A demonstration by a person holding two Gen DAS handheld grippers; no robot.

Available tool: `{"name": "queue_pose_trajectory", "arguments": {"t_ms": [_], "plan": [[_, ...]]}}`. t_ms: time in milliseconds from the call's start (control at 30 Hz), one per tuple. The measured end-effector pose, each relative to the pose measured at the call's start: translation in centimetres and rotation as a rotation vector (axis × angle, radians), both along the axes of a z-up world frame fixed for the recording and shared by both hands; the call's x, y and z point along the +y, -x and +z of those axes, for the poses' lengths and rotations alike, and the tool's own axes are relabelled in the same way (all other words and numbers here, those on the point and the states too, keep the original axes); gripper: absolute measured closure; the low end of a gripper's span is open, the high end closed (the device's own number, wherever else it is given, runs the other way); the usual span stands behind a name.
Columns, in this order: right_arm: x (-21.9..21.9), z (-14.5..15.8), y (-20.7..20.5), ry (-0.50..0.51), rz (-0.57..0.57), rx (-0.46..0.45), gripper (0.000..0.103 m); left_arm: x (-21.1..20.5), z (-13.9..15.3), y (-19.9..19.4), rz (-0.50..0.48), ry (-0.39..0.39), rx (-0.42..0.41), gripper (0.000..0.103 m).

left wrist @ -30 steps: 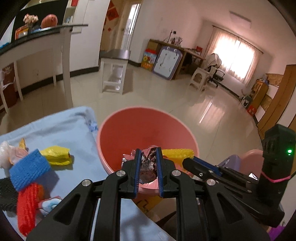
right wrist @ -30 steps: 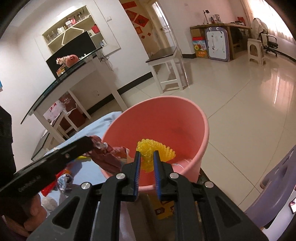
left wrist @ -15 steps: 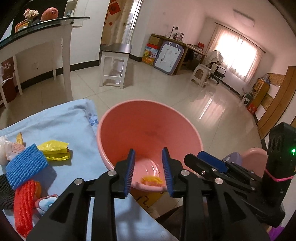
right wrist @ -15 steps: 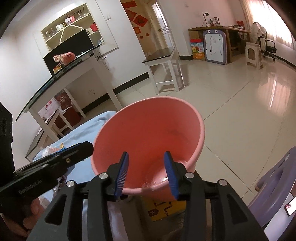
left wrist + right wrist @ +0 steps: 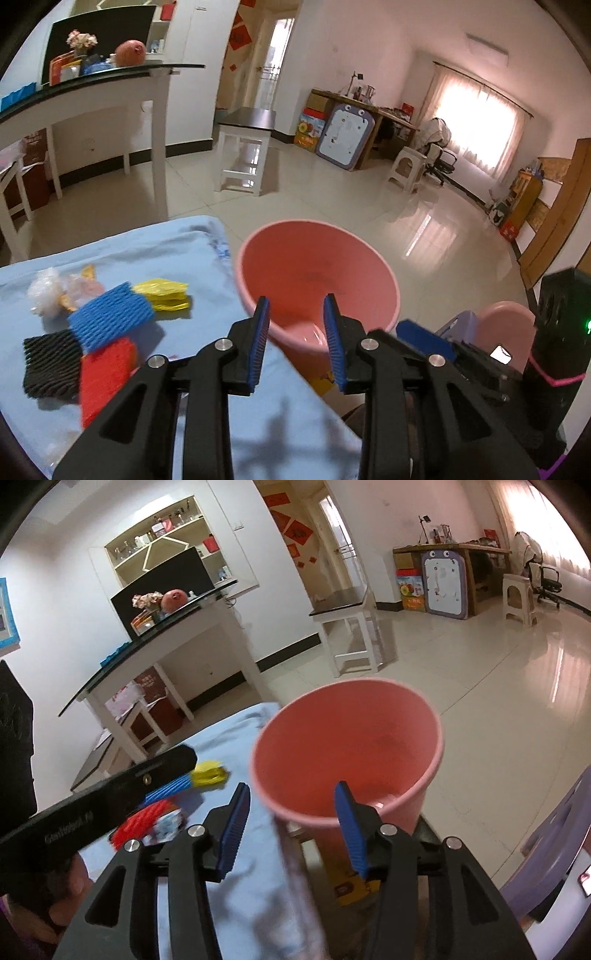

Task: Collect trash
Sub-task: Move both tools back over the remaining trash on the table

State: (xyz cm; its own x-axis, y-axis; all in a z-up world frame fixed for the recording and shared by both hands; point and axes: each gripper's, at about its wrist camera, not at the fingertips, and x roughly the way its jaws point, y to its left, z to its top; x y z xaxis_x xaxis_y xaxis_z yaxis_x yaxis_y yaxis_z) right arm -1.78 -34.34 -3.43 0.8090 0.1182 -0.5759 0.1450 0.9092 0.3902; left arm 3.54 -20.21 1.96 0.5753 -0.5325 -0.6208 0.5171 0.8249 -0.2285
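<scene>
The left gripper [image 5: 297,339] is seen with jaws apart, having just been opening; nothing is held between them. The right gripper [image 5: 291,832] is likewise spread, having just been opening, and empty. The pink bucket [image 5: 384,284] is located at 12 o'clock of both grippers, beside the blue cloth [image 5: 147,243]. Trash is left on the cloth at 9 o'clock: blue net [image 5: 110,321], red net [image 5: 105,376], black net [image 5: 51,362], yellow wrapper [image 5: 162,299].

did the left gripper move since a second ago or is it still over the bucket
Yes. The left gripper has pulled back from the pink bucket, which now looks farther off, and its fingers have just been opening, nothing between them.
</scene>
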Motion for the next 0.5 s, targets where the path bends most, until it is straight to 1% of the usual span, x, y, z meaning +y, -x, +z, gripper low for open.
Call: {"name": "queue_pose_trajectory", "arguments": {"t_ms": [167, 367, 467, 500], "plan": [[2.7, 0.3, 2.1, 0.012, 0.017, 0.004, 0.055, 2.1, 0.7, 1.6, 0.033, -0.016, -0.036, 0.073], [5.0, 0.2, 4.2, 0.014, 0.032, 0.009, 0.054, 4.8, 1.3, 2.8, 0.07, 0.0, -0.03, 0.073], [6.6, 0.2, 4.8, 0.028, 0.065, 0.008, 0.053, 6.9, 1.9, 3.3, 0.115, -0.007, -0.045, 0.073], [7.0, 0.3, 5.0, 0.029, 0.074, 0.003, 0.051, 7.5, 2.0, 3.4, 0.128, -0.009, -0.05, 0.073]]}}
